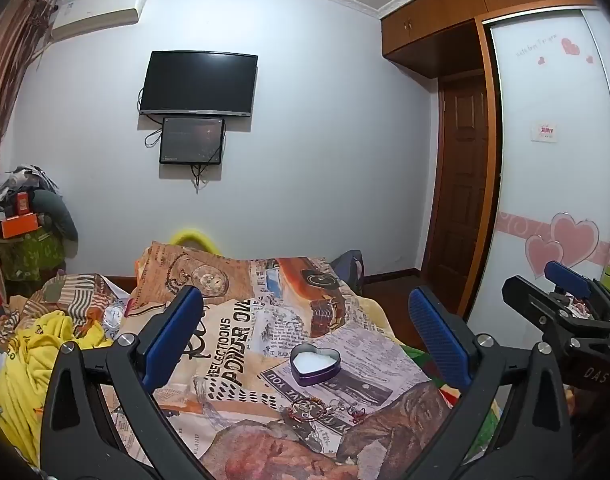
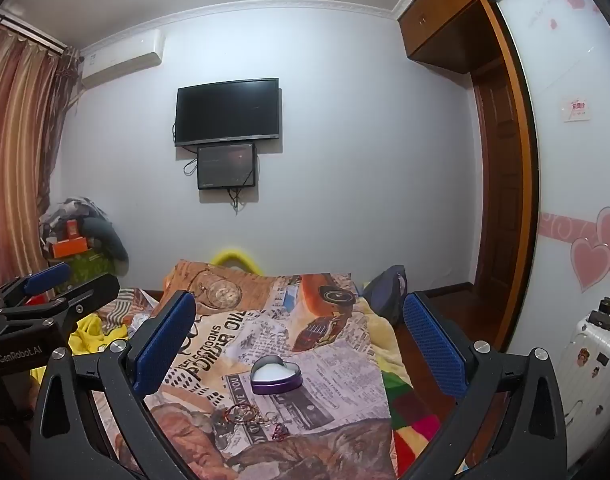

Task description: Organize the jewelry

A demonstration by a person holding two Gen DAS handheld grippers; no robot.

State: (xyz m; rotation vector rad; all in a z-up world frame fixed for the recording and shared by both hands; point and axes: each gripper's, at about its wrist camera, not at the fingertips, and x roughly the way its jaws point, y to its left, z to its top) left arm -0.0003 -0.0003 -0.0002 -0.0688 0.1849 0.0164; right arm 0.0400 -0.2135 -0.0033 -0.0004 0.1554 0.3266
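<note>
A bedroom with pale walls holds a bed (image 1: pixel 241 320) covered by a blanket printed like old newspapers.

The left gripper (image 1: pixel 305 320) hangs over the bed with its blue pads wide apart, and nothing is between them. The right gripper (image 2: pixel 301 328) hangs beside it, also spread wide with nothing in it. Each one shows at the edge of the other's view.

Just ahead of both, on the blanket, sits a small purple heart tin (image 1: pixel 315 364). It has no lid on and its inside looks white. A little closer to the grippers than the tin lies the jewelry (image 1: pixel 323 410): a small pile of red bracelets and thin rings, right on the blanket. It is near the tin but not touching it.

To the left of the bed lies yellow cloth (image 1: pixel 37 356). On the far wall hangs a black TV (image 1: pixel 199 82) with a smaller screen (image 1: pixel 191 141) under it. To the right stands a brown door (image 1: pixel 459 184), and next to it a white wardrobe (image 1: pixel 553 152) with pink hearts.
</note>
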